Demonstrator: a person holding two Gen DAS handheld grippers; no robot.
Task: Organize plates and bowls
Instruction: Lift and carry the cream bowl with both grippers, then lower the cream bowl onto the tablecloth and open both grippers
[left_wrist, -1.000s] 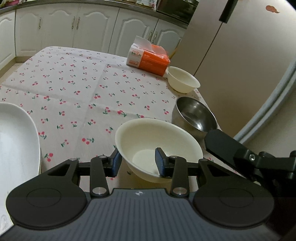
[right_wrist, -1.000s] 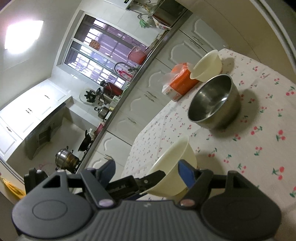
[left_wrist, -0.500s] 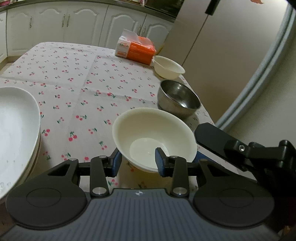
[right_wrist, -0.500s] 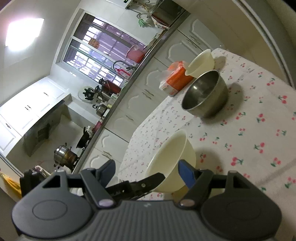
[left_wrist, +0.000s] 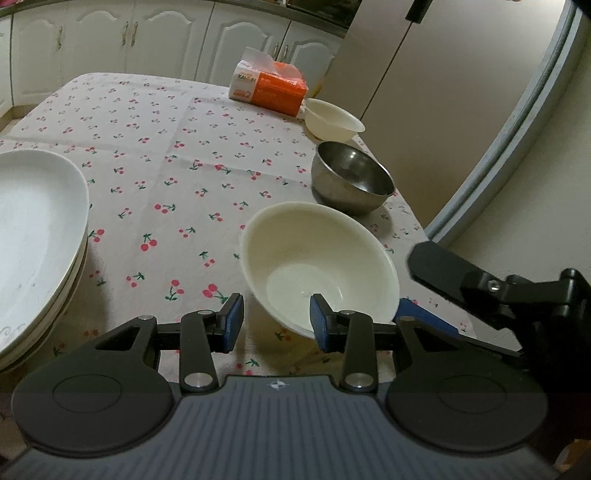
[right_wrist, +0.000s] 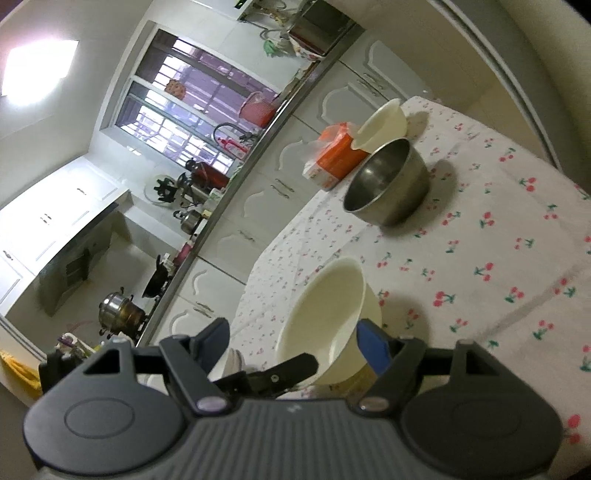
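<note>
On the bench (left_wrist: 177, 155), under a cherry-print cloth, a cream bowl (left_wrist: 317, 258) sits near the right edge, tilted. The left gripper (left_wrist: 276, 325) hangs at the bowl's near rim with its jaws partly apart: one pad lies inside the bowl, the other outside to the left, and neither is seen pressing the wall. The right gripper (right_wrist: 291, 341) comes at the same bowl (right_wrist: 328, 317) from the side; its jaws are opening, with the bowl's rim between them, the blue pad close behind the wall and not clearly pressing.

Beyond the bowl, along the same edge, stands a steel bowl (left_wrist: 351, 181), then a second cream bowl (left_wrist: 332, 120), just beside an orange tissue box (left_wrist: 267, 86). Stacked white plates (left_wrist: 33, 229) lie at the left edge, well apart from the bowls. Each gripper shows in the other's view, crowding the near bowl. White cabinets (left_wrist: 166, 33) line the far wall.
</note>
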